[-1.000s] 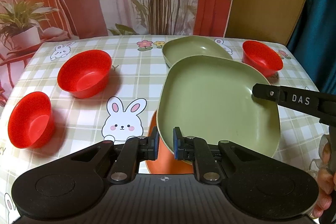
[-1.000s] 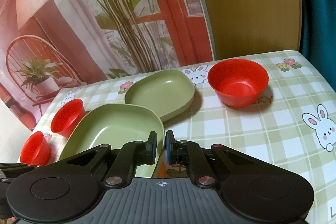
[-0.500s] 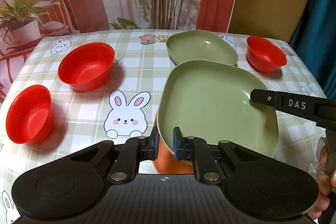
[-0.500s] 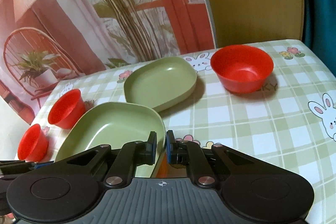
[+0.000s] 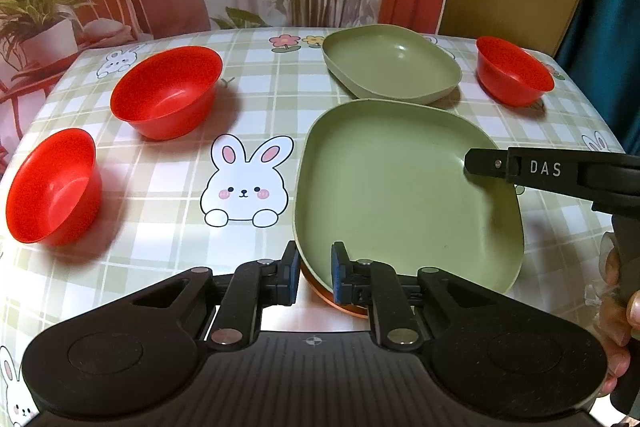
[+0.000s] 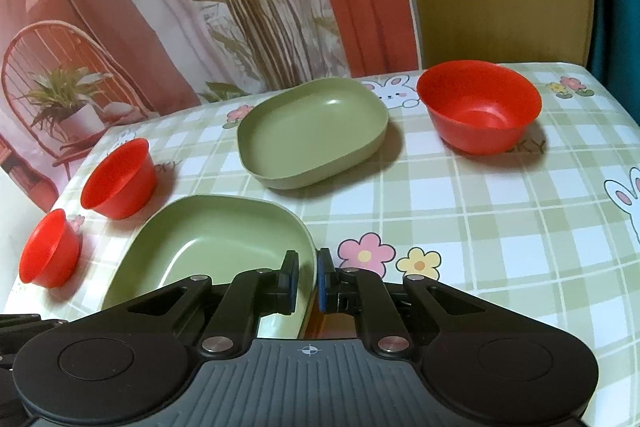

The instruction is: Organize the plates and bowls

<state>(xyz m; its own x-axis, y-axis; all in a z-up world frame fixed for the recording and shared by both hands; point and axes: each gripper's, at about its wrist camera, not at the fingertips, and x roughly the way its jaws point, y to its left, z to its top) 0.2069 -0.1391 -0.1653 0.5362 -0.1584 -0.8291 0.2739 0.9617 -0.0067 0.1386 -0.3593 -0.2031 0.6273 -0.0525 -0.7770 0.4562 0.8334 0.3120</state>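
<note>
On the checked tablecloth (image 5: 168,251) with bunnies, I hold one big green plate (image 5: 400,187) with both my claws. My left claw (image 5: 314,269) is pinched tight on the plate's near rim, at 6 o'clock in its view. My right claw (image 6: 307,281) is pinched tight on the plate's right rim, one pad inside and one outside. Something orange (image 5: 340,301) peeks out under the plate; I cannot tell what it is. A second green plate (image 5: 390,69) sits at 12 o'clock from the one I hold, just beside it. Two red bowls (image 5: 166,91) sit at 10 o'clock in the left view, well apart from the plates. One more red bowl (image 5: 514,75) sits at 1 o'clock, near the far plate.
</note>
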